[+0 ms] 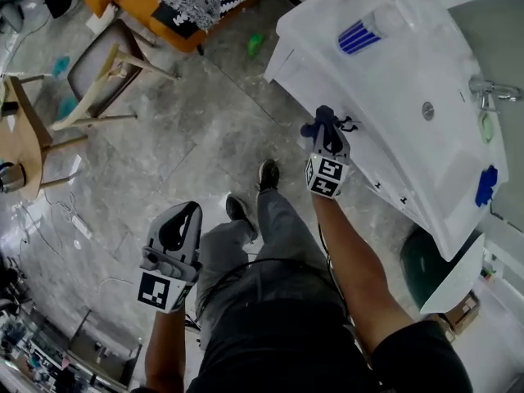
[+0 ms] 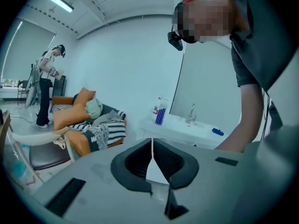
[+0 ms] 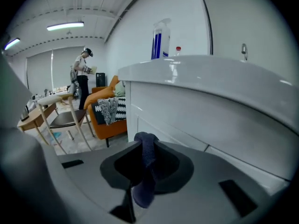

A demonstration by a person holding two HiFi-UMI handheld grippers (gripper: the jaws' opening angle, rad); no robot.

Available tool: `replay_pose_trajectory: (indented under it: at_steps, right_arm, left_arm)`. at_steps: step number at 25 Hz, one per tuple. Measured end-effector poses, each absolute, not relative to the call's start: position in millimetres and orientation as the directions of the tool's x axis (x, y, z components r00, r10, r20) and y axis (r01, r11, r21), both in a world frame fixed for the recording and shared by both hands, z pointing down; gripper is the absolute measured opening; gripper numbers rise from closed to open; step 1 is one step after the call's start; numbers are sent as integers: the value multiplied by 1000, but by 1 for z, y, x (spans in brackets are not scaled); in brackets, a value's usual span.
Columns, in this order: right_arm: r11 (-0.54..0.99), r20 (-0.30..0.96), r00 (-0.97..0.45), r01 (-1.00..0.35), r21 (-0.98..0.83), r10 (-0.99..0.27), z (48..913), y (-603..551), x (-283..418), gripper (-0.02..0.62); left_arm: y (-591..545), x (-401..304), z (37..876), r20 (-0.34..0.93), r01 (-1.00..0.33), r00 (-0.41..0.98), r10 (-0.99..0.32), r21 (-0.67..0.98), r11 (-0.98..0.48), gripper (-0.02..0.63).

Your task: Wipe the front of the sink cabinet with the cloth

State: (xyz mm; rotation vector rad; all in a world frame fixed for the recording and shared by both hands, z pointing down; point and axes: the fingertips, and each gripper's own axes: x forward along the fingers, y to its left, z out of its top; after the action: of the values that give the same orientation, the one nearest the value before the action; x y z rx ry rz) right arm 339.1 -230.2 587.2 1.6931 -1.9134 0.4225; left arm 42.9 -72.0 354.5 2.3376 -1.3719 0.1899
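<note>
My right gripper [image 1: 326, 126] is shut on a dark blue cloth [image 3: 145, 164], which bunches up between the jaws and hangs down behind them. In the head view the cloth [image 1: 324, 124] sits close to the white front of the sink cabinet [image 1: 352, 150], just below the basin rim. The cabinet front [image 3: 187, 125] fills the right half of the right gripper view, a short way ahead of the jaws. My left gripper [image 1: 176, 234] hangs low over the floor, away from the cabinet, its jaws shut and empty [image 2: 152, 160].
A white basin [image 1: 426, 80] with a tap [image 1: 491, 92], a blue-striped bottle [image 1: 360, 33] and a small blue object [image 1: 486, 185] tops the cabinet. A wooden chair [image 1: 102, 80] and an orange sofa [image 1: 168, 6] stand on the tiled floor. A dark green bin [image 1: 426, 260] stands at right. Another person [image 3: 83, 78] stands far off.
</note>
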Motion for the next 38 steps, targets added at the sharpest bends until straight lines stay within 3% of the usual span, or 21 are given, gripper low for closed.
replay_pose_trajectory:
  at_steps: [6, 11, 14, 17, 21, 28, 31, 38]
  right_arm:
    - [132, 508, -40, -980, 148, -860, 613, -305, 301, 54]
    - [44, 405, 31, -984, 174, -914, 629, -359, 284, 54]
    - [39, 351, 68, -957, 289, -934, 630, -349, 299, 48]
    - [-103, 323, 212, -940, 324, -922, 627, -303, 366, 46]
    - [-269, 337, 357, -921, 280, -871, 644, -261, 423, 46]
    - [-181, 371, 235, -968, 175, -898, 703, -346, 316, 46]
    - [-145, 389, 198, -976, 163, -900, 713, -359, 300, 46]
    - [-207, 452, 323, -935, 288, -831, 714, -281, 404, 40]
  left_arm:
    - [-96, 31, 409, 288, -837, 512, -810, 378, -395, 15]
    - [-92, 4, 488, 346, -822, 546, -763, 399, -407, 15]
    - [-91, -20, 526, 368, -821, 544, -754, 418, -389, 15]
    - [-95, -34, 548, 360, -808, 556, -749, 448, -384, 15]
    - [-98, -40, 568, 341, -787, 575, -743, 479, -389, 15]
    - [-95, -54, 592, 363, -792, 570, -737, 484, -373, 15]
    - [-97, -60, 600, 373, -798, 559, -740, 486, -357, 15]
    - [-106, -55, 614, 354, -792, 549, -757, 510, -336, 15]
